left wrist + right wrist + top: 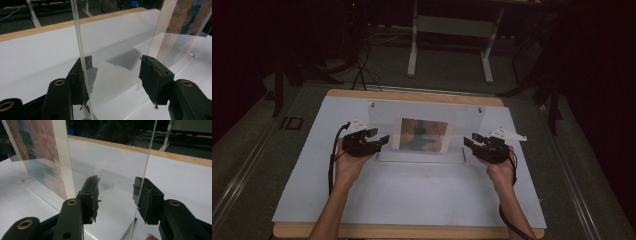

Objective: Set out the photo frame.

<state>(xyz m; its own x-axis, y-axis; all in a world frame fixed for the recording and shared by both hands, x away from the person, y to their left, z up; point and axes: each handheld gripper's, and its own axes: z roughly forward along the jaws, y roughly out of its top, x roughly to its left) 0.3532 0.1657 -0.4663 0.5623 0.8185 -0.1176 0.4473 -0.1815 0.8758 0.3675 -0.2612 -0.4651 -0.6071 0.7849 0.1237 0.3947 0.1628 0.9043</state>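
Observation:
A clear acrylic picture stand [422,114] rests upright on the white table top [412,195], with a colourful print [424,135] in its middle. My left gripper [379,136] is at the stand's left end and my right gripper [471,140] at its right end. In the left gripper view the left gripper [116,75] is open; the pane's edge [79,42] runs between the jaws, close to the left pad [83,75]. In the right gripper view the right gripper [116,192] is open, with the pane's edge [150,157] next to the right pad [146,200].
The white sheet lies on a wooden table whose edge [412,95] shows at the back. Beyond it stand a desk's white legs [413,45] and cables [362,70] on the dark floor. A small screw [192,54] sits at the stand's base.

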